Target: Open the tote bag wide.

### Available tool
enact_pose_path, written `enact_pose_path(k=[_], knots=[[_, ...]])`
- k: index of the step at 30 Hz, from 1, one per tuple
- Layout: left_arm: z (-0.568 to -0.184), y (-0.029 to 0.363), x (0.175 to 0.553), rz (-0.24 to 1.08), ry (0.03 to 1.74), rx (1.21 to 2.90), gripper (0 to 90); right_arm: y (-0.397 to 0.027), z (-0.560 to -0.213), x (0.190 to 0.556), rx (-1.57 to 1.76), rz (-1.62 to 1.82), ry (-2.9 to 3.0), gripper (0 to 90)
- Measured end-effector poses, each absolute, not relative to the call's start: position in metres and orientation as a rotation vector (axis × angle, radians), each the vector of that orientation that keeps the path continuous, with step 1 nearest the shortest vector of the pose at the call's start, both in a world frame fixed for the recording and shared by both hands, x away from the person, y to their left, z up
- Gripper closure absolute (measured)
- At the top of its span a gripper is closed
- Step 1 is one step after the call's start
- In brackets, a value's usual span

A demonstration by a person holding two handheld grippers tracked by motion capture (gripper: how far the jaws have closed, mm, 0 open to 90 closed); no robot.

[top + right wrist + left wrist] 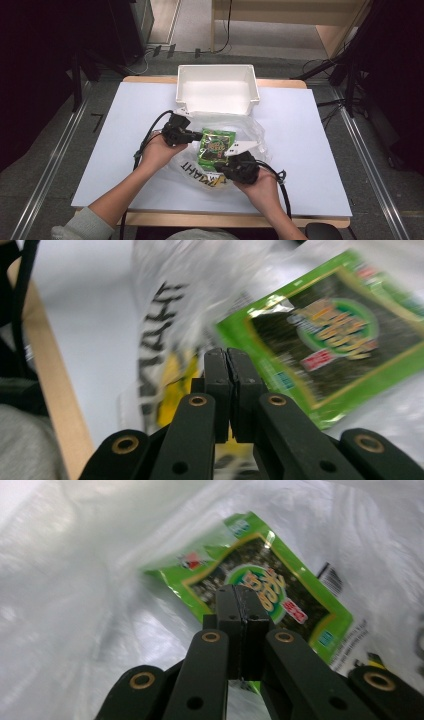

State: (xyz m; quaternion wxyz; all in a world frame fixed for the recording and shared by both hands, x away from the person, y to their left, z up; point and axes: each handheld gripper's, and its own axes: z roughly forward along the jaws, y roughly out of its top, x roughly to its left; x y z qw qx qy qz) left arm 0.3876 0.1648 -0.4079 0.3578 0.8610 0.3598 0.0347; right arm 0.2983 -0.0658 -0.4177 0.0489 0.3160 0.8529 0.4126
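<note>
Clear plastic bag (252,131) pinched by both clamped grippers: left gripper (196,136) level, right gripper (226,167) below green packet (216,146)

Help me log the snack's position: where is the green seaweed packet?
In the high view the green seaweed packet lies inside the clear plastic bag at table centre, between the left gripper and right gripper, just before the white bin.
</note>
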Motion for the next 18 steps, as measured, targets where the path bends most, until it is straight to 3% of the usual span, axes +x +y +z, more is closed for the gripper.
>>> enact_pose_path(k=[11, 18], knots=[[-0.414, 0.170, 0.344, 0.047, 0.891, 2.222, 90.0, -0.088, -0.399, 0.362, 1.081, 1.249, 2.488, 89.8], [-0.425, 0.173, 0.328, 0.016, 0.894, 2.237, 90.0, -0.074, -0.408, 0.402, 1.140, 1.219, 2.502, 89.8]])
